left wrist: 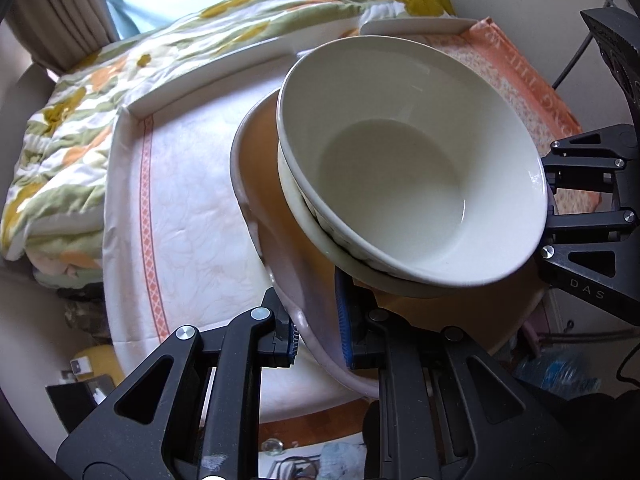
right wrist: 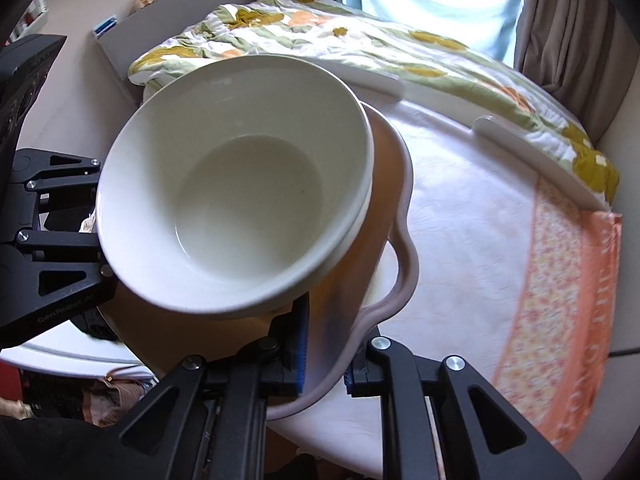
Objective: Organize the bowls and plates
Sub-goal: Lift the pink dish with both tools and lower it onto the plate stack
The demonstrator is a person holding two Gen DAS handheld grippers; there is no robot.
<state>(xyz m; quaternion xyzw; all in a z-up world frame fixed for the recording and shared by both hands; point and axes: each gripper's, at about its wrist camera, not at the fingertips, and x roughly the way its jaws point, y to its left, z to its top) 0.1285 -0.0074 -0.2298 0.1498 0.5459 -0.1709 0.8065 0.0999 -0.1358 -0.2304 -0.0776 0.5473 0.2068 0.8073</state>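
Observation:
A lilac-rimmed serving dish with an orange inside and a loop handle hangs tilted above the table. On it sit two nested white bowls; the top bowl is empty, and only the rim of the lower bowl shows. My left gripper is shut on the dish's near rim, its blue pads on either side of it. My right gripper is shut on the opposite rim beside the handle. Each gripper also appears in the other's view, partly hidden behind the bowls: the right gripper, the left gripper.
Below lies a table under a white cloth with an orange patterned border. White raised rails edge its far side. A flowered quilt lies beyond, then curtains. Clutter sits on the floor.

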